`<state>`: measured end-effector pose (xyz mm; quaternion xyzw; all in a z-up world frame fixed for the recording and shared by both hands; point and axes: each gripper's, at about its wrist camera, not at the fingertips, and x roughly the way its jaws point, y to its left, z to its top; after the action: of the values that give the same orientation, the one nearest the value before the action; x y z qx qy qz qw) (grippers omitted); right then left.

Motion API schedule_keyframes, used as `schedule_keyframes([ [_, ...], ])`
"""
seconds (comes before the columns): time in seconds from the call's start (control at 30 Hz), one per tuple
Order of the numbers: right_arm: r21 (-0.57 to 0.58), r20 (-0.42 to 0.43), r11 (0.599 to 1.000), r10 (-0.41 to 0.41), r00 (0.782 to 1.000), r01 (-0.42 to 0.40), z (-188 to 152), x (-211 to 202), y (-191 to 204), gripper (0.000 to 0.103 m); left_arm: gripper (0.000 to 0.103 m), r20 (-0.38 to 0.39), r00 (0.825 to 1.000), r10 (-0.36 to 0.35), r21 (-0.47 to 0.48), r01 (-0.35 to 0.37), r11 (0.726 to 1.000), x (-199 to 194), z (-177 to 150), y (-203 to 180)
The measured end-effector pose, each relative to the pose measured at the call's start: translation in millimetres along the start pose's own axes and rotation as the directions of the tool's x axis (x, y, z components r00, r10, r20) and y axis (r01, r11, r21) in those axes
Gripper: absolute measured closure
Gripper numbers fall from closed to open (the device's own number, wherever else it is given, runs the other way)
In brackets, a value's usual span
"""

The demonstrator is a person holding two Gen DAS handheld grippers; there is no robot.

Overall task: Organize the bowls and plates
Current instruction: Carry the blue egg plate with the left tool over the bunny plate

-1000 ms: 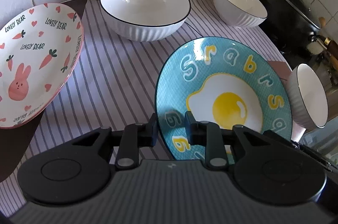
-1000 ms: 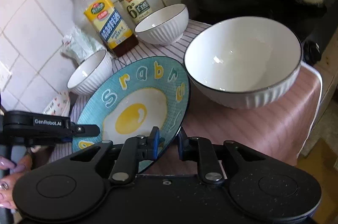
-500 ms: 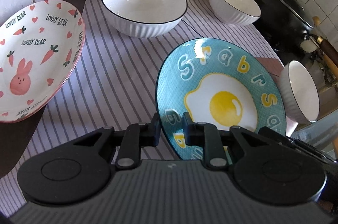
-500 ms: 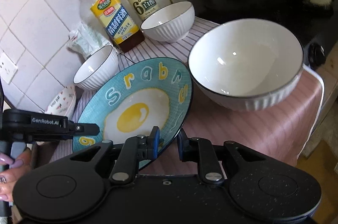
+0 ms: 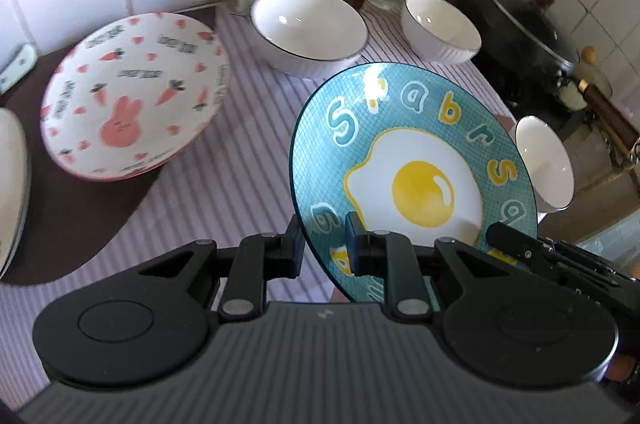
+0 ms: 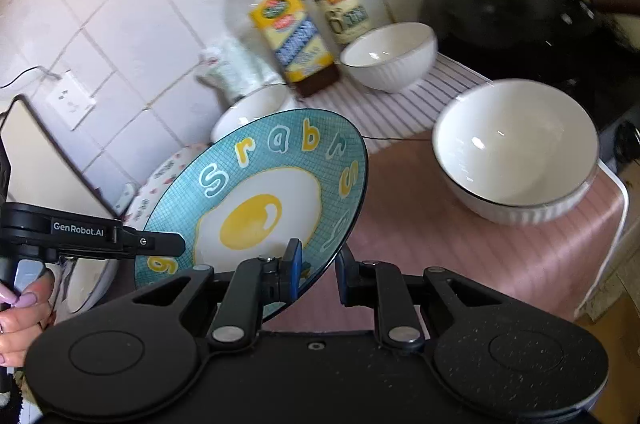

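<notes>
Left gripper [image 5: 322,244]: clenched on the near rim of the egg plate [image 5: 416,172], its jaws having just closed a little further on it
Right gripper [image 6: 316,270]: clamped on the same plate's rim at its 5 o'clock edge in the right wrist view
Egg plate: tilted, lifted clear of the striped cloth [image 5: 224,192], held by both grippers
Rabbit plate [image 5: 132,96]: at 10 o'clock from the egg plate, resting alone
Large bowl [image 5: 308,28]: at 12 o'clock, not nested
Small bowl [image 5: 440,26]: at 1 o'clock, separate
Third bowl [image 6: 516,148]: at 3 o'clock in the right wrist view, separate
Progress: early; nothing looks stacked yet, all bowls remain
Change since earlier frame: plate higher, rabbit plate nearer frame centre
</notes>
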<state>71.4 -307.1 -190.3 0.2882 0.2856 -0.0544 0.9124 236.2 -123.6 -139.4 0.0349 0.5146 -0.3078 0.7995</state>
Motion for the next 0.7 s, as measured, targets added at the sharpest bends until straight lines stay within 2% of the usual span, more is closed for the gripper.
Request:
schedule_keyframes([
  [0.2, -0.042, -0.026, 0.998, 0.052, 0.998, -0.053, 6, -2, 26, 0.081, 0.084, 0.049, 0.998, 0.049, -0.06, -0.046, 0.997, -41, -7, 15],
  [0.33, -0.079, -0.023, 0.992, 0.092, 0.995, -0.094, 10, -1, 46, 0.081, 0.084, 0.087, 0.995, 0.057, -0.105, -0.048, 0.993, -67, -9, 33],
  [0.5, -0.1, -0.039, 0.983, 0.148, 0.988, -0.152, 25, 1, 74, 0.081, 0.084, 0.146, 0.985, 0.093, -0.146, -0.071, 0.987, -97, -10, 51],
  [0.7, -0.161, -0.047, 0.968, 0.185, 0.982, -0.19, 39, 10, 107, 0.081, 0.084, 0.186, 0.974, 0.129, -0.174, -0.096, 0.98, -112, -8, 74],
])
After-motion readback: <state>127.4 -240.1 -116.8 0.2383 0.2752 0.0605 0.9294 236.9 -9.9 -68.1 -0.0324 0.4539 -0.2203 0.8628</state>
